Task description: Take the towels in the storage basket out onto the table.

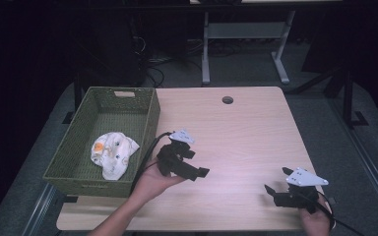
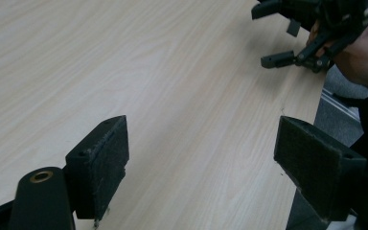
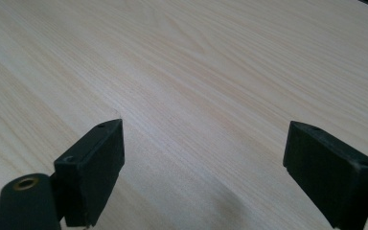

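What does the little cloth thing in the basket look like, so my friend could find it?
Look at the wooden table and find the green woven basket at its left edge. The crumpled cloth lies on the basket's floor, at the end nearest the person. It is white with an orange patch and small prints.

We see a big bare stretch of the wooden table (image 1: 236,137) to the right of the green basket (image 1: 147,123), wide enough for a gripper to pass. The basket's tall wall stands in the way on that side. Inside the basket, the white cloth (image 1: 112,152) fills the near part, and the far part looks bare, though it is dim there. Far from the basket, a small round hole (image 1: 227,100) sits in the table.
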Available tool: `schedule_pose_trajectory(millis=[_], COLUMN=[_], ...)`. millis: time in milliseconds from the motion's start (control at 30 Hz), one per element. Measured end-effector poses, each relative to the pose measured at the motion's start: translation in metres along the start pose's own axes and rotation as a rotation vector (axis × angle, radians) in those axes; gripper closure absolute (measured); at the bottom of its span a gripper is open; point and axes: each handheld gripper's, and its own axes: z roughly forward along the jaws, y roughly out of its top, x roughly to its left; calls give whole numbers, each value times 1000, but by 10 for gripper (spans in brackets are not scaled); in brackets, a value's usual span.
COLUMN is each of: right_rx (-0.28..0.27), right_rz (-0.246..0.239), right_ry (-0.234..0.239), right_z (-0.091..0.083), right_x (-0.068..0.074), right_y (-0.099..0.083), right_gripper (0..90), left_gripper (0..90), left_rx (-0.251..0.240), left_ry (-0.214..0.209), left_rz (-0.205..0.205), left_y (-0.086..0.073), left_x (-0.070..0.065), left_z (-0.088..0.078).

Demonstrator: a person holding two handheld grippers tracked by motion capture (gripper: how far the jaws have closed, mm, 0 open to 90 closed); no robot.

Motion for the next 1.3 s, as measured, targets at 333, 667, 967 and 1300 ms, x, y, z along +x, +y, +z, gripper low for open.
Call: schedule_pose_trajectory(millis=[333, 667, 967, 1300], right_rx=[1, 3, -4, -2], right_rz=[1, -4, 6, 1], right_ry=[3, 1, -9, 1], right_z=[-1, -1, -5, -5], right_x=[1, 0, -2, 0], right_y=[0, 0, -1, 0], right_gripper=[137, 137, 137, 137], left_gripper=[189, 179, 181, 182], left_rx=[24, 24, 8, -6], left_ry=[19, 32, 29, 60], left_rz=[-70, -115, -175, -236], left_y=[8, 13, 5, -8], left_x=[29, 45, 65, 90], left_z=[-31, -57, -77, -102])
